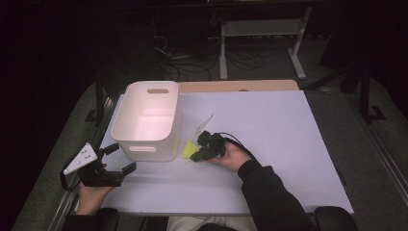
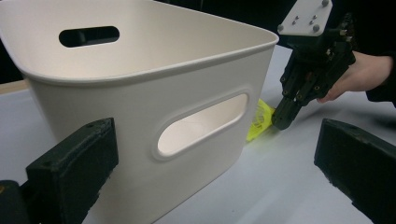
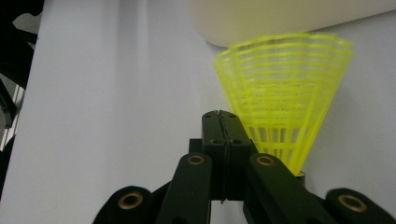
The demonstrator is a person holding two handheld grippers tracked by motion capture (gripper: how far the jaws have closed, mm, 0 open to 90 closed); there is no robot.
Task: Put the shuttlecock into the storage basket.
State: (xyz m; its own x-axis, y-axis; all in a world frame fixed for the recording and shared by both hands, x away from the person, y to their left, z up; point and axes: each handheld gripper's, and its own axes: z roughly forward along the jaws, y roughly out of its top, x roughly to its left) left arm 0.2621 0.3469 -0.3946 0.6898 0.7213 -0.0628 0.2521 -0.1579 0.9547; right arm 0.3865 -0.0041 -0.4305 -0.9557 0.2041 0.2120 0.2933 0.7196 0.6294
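A: Where is the shuttlecock?

B: Centre of the high view, on the bench just beside the bin's lower right corner. In the right gripper view its yellow skirt fans up toward the bin wall at the top of the frame.

A: Does the right gripper have it?

B: Its jaws are clenched tight together, and the skirt sits just right of them. I can't tell whether an edge is pinched, so I'd judge it unheld.

A: And the left gripper?

B: Released, jaws wide, at the lower left, facing the bin's handle slot.

A: How to do the pickup well?

B: Open the right jaws first, come in around the narrow base, not the flimsy skirt, and close gently. Then lift clear of the bin's rim before moving over it.
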